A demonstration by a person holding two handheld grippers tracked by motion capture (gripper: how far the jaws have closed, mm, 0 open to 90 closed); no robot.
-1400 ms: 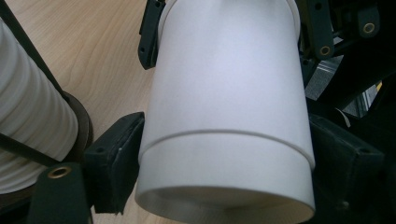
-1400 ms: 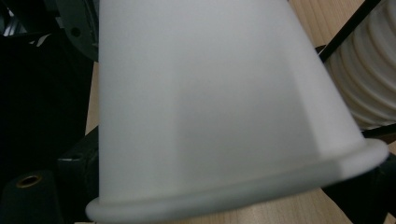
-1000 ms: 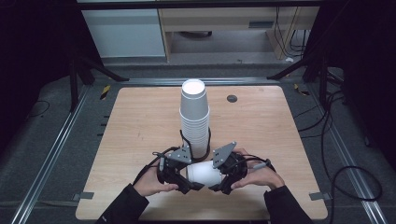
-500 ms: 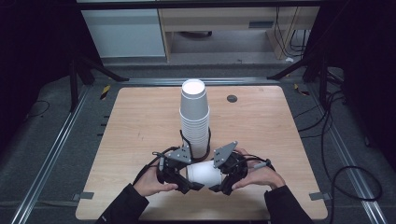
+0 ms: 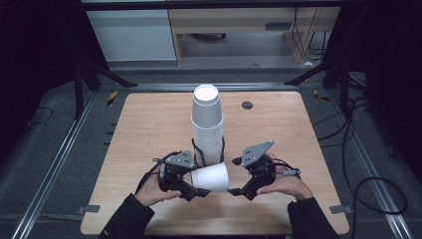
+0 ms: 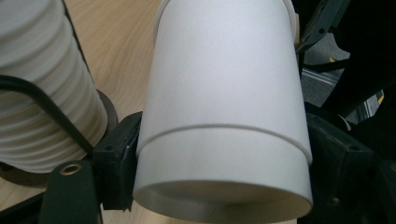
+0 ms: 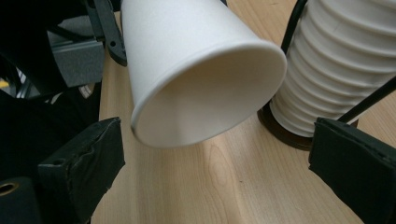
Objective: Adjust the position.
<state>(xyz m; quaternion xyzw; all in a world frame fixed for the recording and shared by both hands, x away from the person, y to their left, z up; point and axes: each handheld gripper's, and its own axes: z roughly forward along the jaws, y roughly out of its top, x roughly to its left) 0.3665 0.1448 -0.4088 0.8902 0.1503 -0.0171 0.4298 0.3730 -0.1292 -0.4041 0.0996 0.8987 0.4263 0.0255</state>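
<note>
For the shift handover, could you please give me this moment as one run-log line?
left gripper: shut on paper cup, held sideways | right gripper: jaws open, off cup rim | cup stack: upright behind | table

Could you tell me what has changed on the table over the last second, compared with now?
The right gripper has drawn back to the right, away from the white cup; its fingers now stand open and clear of the cup's mouth, so it has let go. The left gripper has hardly moved and still holds the cup on its side. The stack of cups stands where it was.
</note>
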